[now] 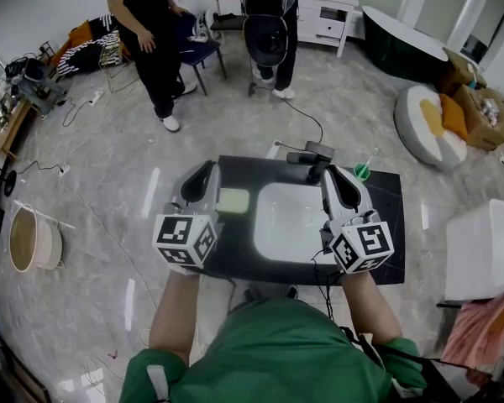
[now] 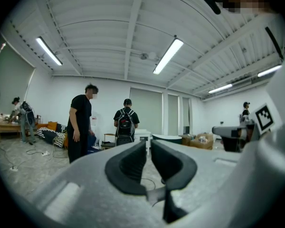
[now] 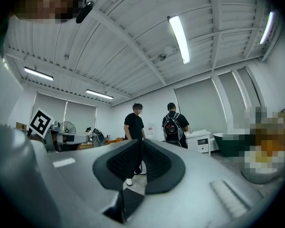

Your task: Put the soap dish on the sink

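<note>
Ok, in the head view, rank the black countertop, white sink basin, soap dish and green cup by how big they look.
1. black countertop
2. white sink basin
3. soap dish
4. green cup
All sit at about the same level, so nearness to the camera hardly skews the order.

Prob. test lab: floor cables [image 1: 307, 121], strip lights [image 2: 168, 56]

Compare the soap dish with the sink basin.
The soap dish is pale yellow-green, the sink basin white. The soap dish is far smaller than the sink basin. The soap dish lies on the black counter beside the sink basin, which is sunk into it. Both have rounded corners.
</note>
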Demonstrator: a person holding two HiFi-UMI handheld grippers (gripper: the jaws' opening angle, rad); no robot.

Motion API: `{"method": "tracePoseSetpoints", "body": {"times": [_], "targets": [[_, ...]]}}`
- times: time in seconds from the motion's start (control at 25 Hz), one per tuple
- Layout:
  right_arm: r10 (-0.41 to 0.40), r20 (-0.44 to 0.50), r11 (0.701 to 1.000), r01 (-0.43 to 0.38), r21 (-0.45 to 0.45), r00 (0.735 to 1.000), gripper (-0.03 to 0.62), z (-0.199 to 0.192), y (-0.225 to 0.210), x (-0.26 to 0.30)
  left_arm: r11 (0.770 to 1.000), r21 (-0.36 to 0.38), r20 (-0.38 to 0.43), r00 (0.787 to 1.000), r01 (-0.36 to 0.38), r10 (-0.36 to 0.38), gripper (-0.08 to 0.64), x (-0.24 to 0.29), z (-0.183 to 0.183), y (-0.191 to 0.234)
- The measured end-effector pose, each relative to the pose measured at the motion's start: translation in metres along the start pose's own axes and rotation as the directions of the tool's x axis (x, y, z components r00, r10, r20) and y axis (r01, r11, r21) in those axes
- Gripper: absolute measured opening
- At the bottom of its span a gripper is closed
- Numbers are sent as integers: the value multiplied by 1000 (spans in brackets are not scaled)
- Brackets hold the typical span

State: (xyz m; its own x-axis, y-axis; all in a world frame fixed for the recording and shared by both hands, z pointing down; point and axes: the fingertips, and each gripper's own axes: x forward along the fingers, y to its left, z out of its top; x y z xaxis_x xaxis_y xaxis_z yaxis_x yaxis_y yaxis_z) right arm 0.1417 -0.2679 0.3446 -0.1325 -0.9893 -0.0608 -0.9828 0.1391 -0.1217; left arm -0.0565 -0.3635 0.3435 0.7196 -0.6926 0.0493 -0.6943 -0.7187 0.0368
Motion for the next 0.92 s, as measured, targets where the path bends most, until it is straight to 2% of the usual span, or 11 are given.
{"method": "tracePoseSetpoints", "body": {"times": [0.92], "targets": [[-12,-8,1000,12,-6,1000,34,-2,0,5,1000,-5,-17,1000,1,-1,29,5,-7,10]]}}
